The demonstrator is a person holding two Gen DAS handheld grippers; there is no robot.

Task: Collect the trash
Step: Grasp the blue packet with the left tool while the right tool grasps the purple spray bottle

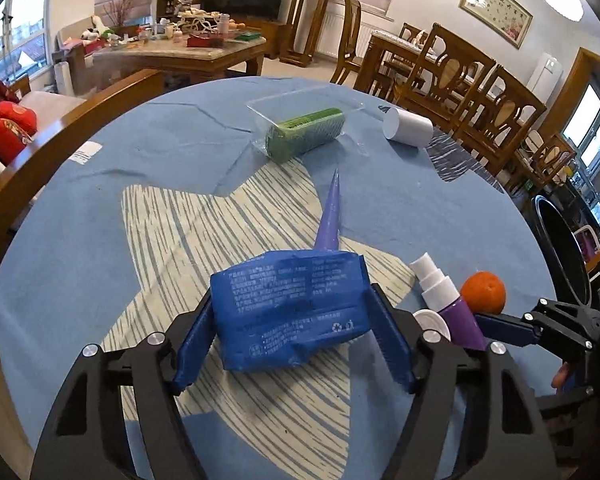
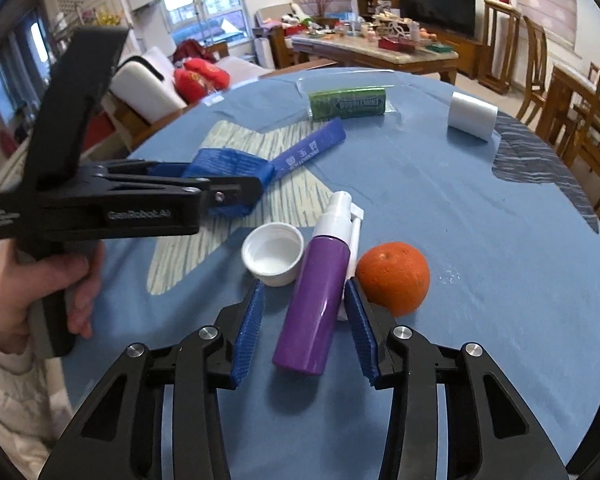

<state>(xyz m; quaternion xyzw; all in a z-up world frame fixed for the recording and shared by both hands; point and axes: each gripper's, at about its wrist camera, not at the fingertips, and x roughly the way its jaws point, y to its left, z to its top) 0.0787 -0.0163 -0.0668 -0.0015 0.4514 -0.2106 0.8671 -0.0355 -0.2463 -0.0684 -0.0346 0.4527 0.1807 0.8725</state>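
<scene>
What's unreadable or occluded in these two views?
- Left wrist view: crumpled blue plastic wrapper hides the base of the purple tube; wrapper print too small.
- Left wrist view: right gripper fingertips hidden behind purple spray bottle.
- Right wrist view: left gripper fingertips masked by the wrapper.

A blue-clothed table [image 2: 480,208] carries a purple spray bottle [image 2: 320,292], orange [image 2: 394,278], white cap [image 2: 273,254], white roll [image 2: 472,115] and, seemingly, boxed green packet [image 2: 347,103].
</scene>
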